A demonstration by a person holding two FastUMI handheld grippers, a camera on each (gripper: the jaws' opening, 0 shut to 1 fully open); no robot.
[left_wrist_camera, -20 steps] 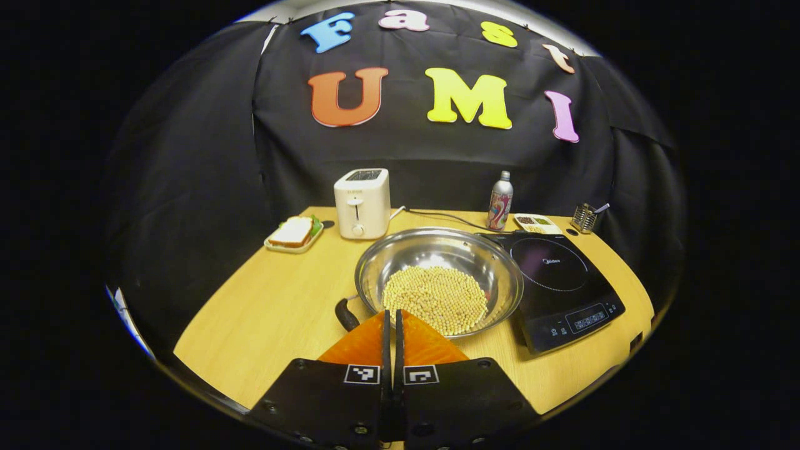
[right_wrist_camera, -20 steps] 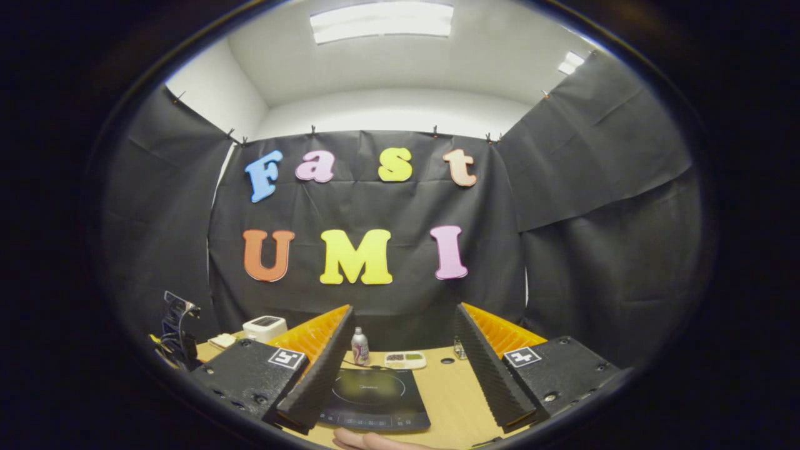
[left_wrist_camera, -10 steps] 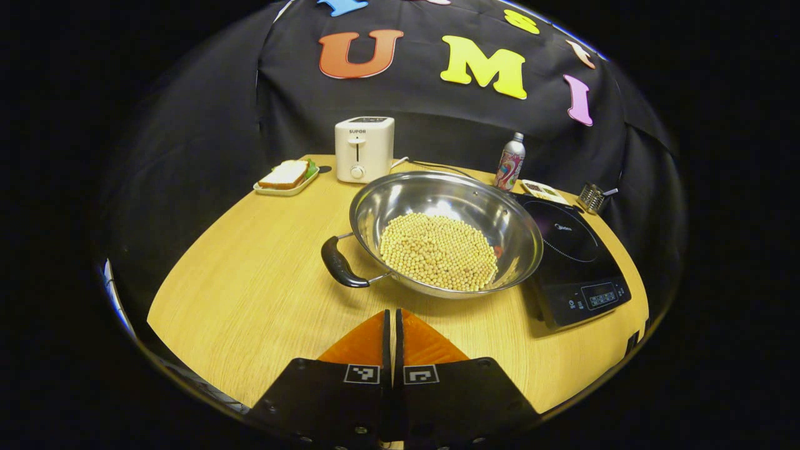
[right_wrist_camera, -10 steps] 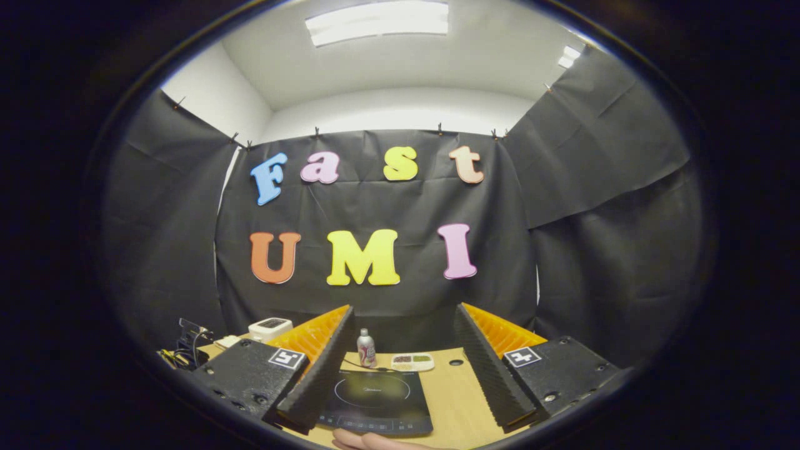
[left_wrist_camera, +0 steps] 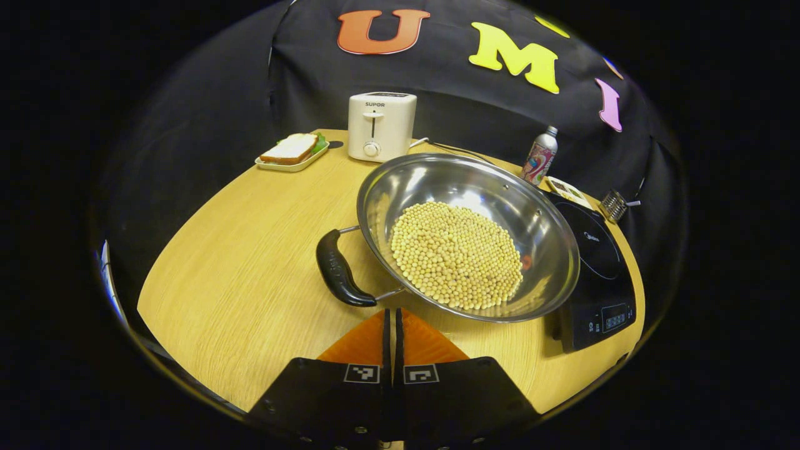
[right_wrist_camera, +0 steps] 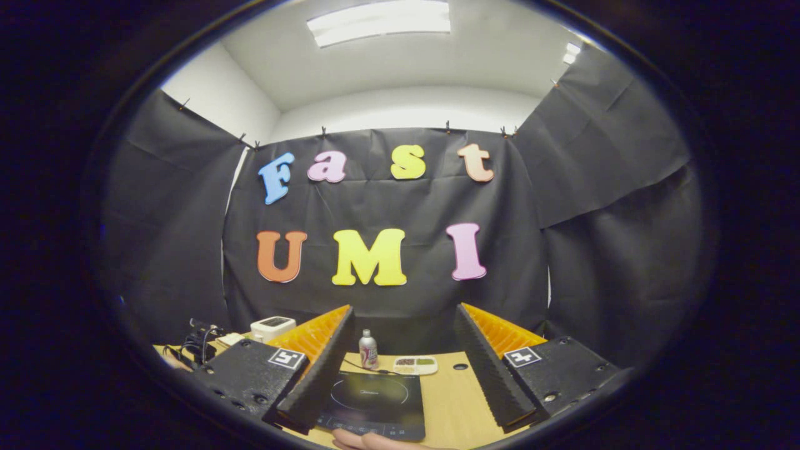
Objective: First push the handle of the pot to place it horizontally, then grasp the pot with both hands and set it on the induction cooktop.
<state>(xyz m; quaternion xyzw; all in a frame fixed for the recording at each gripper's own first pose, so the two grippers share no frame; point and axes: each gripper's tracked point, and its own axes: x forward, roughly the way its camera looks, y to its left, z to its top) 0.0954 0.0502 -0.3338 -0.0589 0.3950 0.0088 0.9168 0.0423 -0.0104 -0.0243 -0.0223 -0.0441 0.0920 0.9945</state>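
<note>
In the left gripper view a wide steel pot [left_wrist_camera: 437,181] holding soybeans [left_wrist_camera: 459,255] sits on the wooden table [left_wrist_camera: 250,250]. Its black side handle [left_wrist_camera: 336,270] points to the near left. The pot's right rim overlaps the black induction cooktop [left_wrist_camera: 597,250]. My left gripper [left_wrist_camera: 392,317] is shut and empty, with its tips just short of the handle and the pot's near rim. My right gripper [right_wrist_camera: 405,309] stands open and empty, raised over the cooktop [right_wrist_camera: 375,400].
At the back of the table stand a white toaster [left_wrist_camera: 381,125], a sandwich on a tray [left_wrist_camera: 292,150], a bottle [left_wrist_camera: 539,164], a small dish [left_wrist_camera: 565,190] and a utensil holder [left_wrist_camera: 615,203]. Part of a hand [right_wrist_camera: 369,440] shows below the right gripper.
The left gripper has come nearer to the pot and tilted down, so the handle now lies just ahead of its shut tips. The right gripper has drifted slightly and stays open.
</note>
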